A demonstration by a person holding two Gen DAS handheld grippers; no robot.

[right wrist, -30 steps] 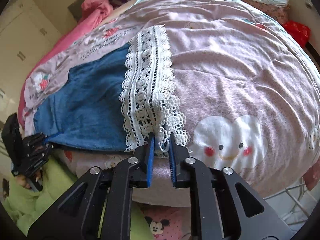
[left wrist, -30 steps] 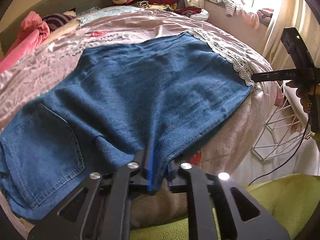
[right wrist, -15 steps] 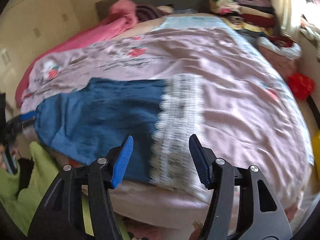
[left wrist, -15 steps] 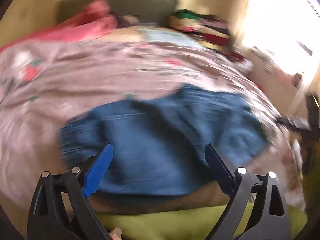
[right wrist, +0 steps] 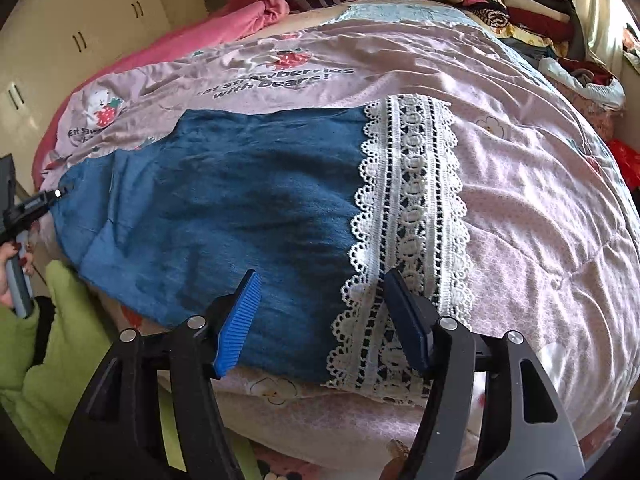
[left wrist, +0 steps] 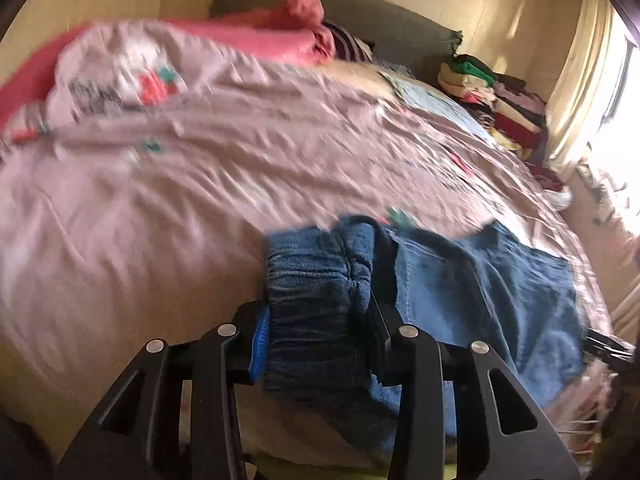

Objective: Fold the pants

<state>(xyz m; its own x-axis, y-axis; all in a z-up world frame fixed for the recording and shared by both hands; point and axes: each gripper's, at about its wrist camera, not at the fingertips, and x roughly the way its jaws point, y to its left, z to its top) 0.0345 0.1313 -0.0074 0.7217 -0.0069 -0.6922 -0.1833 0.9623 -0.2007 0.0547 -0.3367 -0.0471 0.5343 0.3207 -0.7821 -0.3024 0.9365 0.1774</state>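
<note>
Left wrist view: the left claw [left wrist: 316,344] is closing on the bunched waistband of the pants [left wrist: 480,288], which lie along the bed's [left wrist: 160,220] near edge. The right claw [right wrist: 320,320] is opening, apart over the lace hem [right wrist: 408,216], gripping nothing. With only one end held, the fold could drag crooked.

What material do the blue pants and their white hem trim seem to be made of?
Blue pants: probably soft denim or brushed cotton, matte, with stitched seams and a gathered waistband. White hem trim: looks like cotton lace, openwork with scalloped edges.
</note>
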